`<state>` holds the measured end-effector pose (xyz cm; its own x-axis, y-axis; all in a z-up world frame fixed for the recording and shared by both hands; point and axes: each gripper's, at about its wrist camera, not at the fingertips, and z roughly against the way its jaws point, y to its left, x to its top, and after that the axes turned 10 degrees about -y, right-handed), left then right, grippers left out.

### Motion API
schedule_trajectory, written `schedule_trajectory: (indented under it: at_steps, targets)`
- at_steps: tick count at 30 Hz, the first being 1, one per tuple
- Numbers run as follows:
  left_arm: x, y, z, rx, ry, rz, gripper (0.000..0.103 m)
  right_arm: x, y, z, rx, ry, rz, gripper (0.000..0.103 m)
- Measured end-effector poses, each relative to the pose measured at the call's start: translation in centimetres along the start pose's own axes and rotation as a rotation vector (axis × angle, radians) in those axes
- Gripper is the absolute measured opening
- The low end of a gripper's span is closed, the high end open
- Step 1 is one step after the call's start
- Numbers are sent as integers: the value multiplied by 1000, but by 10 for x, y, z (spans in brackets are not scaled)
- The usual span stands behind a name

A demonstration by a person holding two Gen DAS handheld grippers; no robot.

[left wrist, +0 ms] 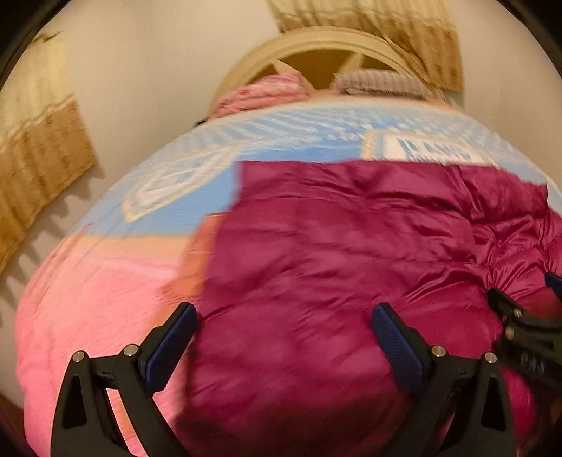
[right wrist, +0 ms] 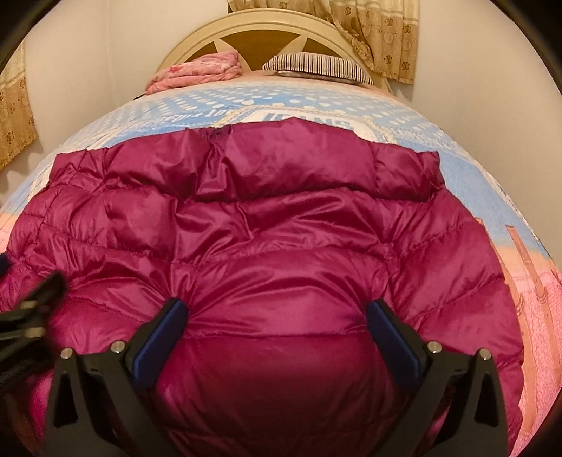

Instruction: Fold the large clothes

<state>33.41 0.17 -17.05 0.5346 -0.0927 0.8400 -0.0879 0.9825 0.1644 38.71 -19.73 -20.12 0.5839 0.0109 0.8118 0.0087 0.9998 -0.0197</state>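
Magenta jacket (right wrist: 274, 253) flat on bedspread (right wrist: 404, 116), hood toward 12 o'clock. Headboard (right wrist: 260, 31), pillow (right wrist: 316, 66), curtain (right wrist: 383, 38) beyond. Left gripper (left wrist: 284, 337) and right gripper (right wrist: 277, 334) spread wide over jacket, gripping nothing.

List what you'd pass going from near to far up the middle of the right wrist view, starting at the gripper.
Right hand-held gripper, wide open → magenta puffer jacket → blue dotted bedspread → striped pillow → cream arched headboard.
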Motion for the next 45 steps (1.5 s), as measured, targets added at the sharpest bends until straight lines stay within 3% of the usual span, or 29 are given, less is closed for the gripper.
schedule_trajectory:
  at_steps: [4,8,11,16,18,19,20,21,22,23,26,29,37,45]
  targets:
    - [-18,54,17,51,35,119,100,1,1,-1,-1,3,1,103]
    - [-37,85,15,9,118,262,100,1,0,18,10,-2,-10,103]
    - [-40,79,21,-6,106,261,100,-7,5,46,27,-45,-25,103]
    - [-36,52,19,-72,107,221,100,-26,23,73,20,-94,58,103]
    - [-39,47,14,-98,120,227,87,-33,22,67,21,-73,58,103]
    - [-41,48,12,-133,132,247,67,-36,21,64,21,-58,56,103]
    - [-43,49,12,-161,140,265,57,-37,21,60,21,-41,57,103]
    - [-44,49,12,-164,141,268,56,-37,23,57,17,-29,64,103]
    - [-43,46,14,-160,131,252,49,-35,25,54,10,-20,75,103]
    - [-43,43,16,-168,121,242,35,-36,28,52,0,-13,90,103]
    - [-40,40,24,-188,99,217,16,-37,30,50,-4,-2,98,103]
    - [-35,39,29,-188,77,193,10,-38,29,51,2,0,90,103]
    - [-25,70,50,-206,35,241,7,-39,41,57,-12,5,107,103]
    - [-22,127,85,-136,-18,244,7,-50,108,75,48,-22,211,103]
